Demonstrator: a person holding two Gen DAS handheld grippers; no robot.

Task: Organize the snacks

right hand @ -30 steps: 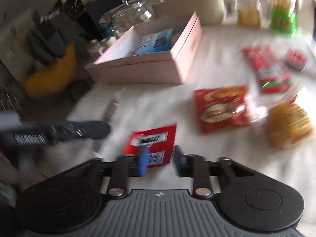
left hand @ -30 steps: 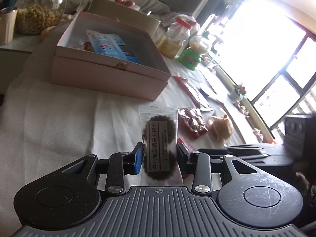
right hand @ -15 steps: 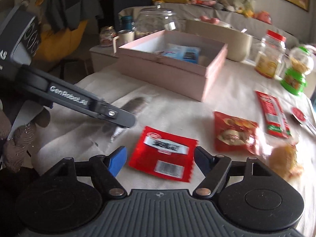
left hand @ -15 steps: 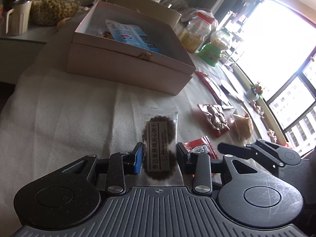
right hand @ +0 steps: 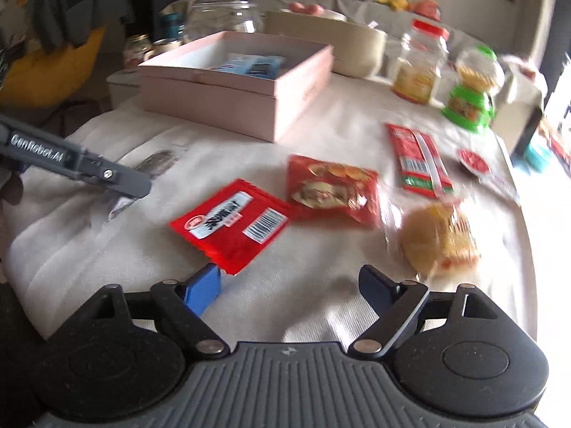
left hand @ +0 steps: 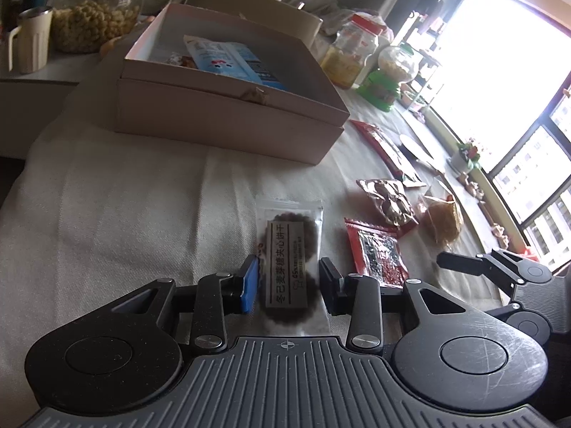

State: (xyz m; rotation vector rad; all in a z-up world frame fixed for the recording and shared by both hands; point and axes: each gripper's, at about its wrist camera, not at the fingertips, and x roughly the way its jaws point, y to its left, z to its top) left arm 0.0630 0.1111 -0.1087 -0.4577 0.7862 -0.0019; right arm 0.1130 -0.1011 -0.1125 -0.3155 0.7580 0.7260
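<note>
Right wrist: red packet (right hand: 232,226) beside hand-held gripper (right hand: 289,287)

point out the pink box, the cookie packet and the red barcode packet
pink box (right hand: 221,101), right wrist view, on its front wall
cookie packet (left hand: 289,264), left wrist view, on its grey label
red barcode packet (right hand: 232,224), right wrist view, on its middle
</note>
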